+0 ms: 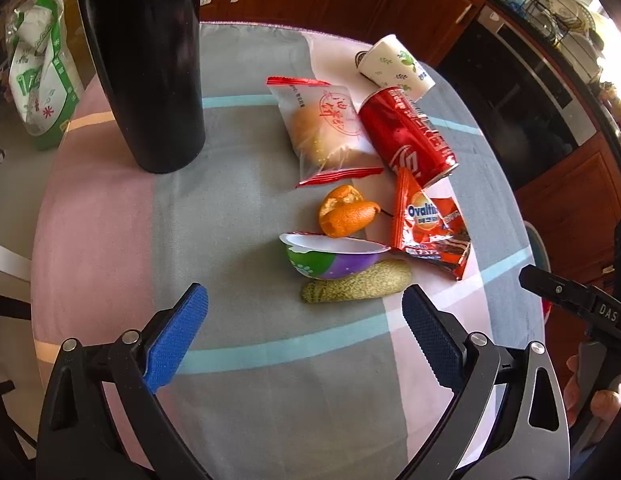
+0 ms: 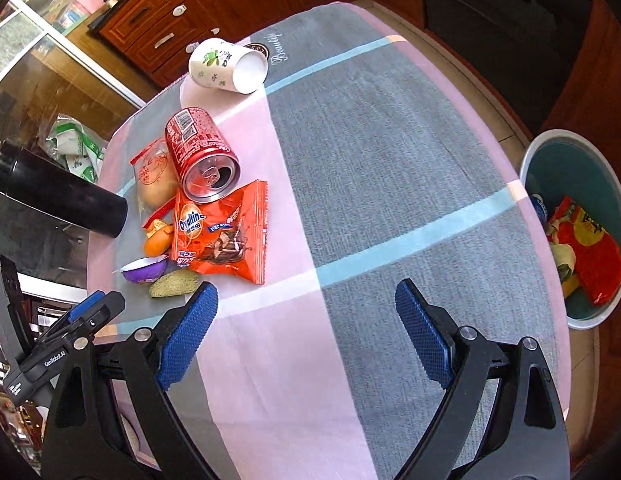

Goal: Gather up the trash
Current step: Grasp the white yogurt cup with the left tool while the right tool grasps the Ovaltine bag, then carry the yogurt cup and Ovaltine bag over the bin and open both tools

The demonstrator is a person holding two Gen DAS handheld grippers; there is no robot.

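Observation:
Trash lies in a cluster on the checked tablecloth: a white paper cup (image 1: pixel 396 66) (image 2: pixel 226 65) on its side, a red soda can (image 1: pixel 406 136) (image 2: pixel 200 154) on its side, a clear pastry packet (image 1: pixel 326 128) (image 2: pixel 154 176), an orange Ovaltine wrapper (image 1: pixel 428 226) (image 2: pixel 222 232), orange peel (image 1: pixel 346 212) (image 2: pixel 158 238), a purple and green cup (image 1: pixel 334 260) (image 2: pixel 144 270) and a green scrap (image 1: pixel 356 286) (image 2: pixel 174 283). My left gripper (image 1: pixel 304 308) is open, just short of the green scrap. My right gripper (image 2: pixel 306 308) is open above bare cloth, right of the cluster.
A tall black bottle (image 1: pixel 146 60) (image 2: pixel 58 196) stands left of the trash. A grey bin (image 2: pixel 526 160) holding red wrappers sits on the floor beyond the table's right edge. Wooden cabinets (image 2: pixel 166 20) line the back. A plastic bag (image 1: pixel 38 76) sits off the table's left.

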